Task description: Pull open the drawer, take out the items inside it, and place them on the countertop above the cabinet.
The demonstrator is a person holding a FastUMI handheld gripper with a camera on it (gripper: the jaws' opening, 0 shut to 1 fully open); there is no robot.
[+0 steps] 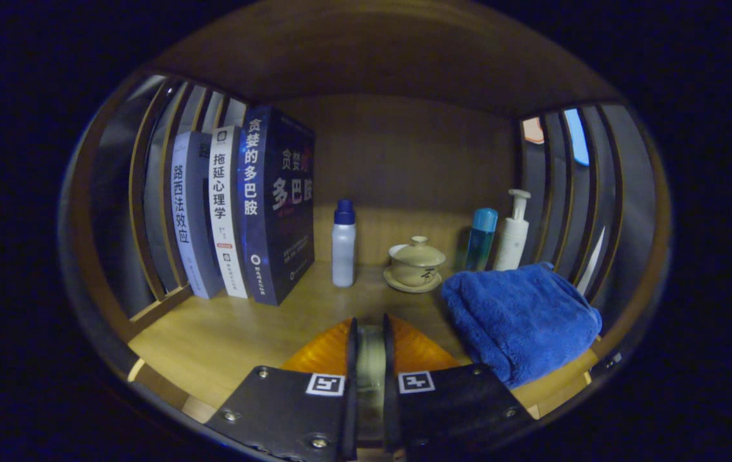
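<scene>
My gripper (369,330) hovers low over the wooden countertop (231,333), facing the back wall. Its jaws stand close together, with a narrow pale thing (369,359) filling the slot between them; I cannot tell what it is. Just right of the fingers, a folded blue towel (520,317) lies on the countertop. Beyond the fingers stand a white bottle with a blue cap (343,247) and a lidded beige tea cup on a saucer (415,263).
Three upright books (244,205) lean together at the back left. A blue bottle (481,239) and a white pump bottle (512,234) stand behind the towel. Slatted wooden side walls (148,212) close in both sides, with a wooden board overhead.
</scene>
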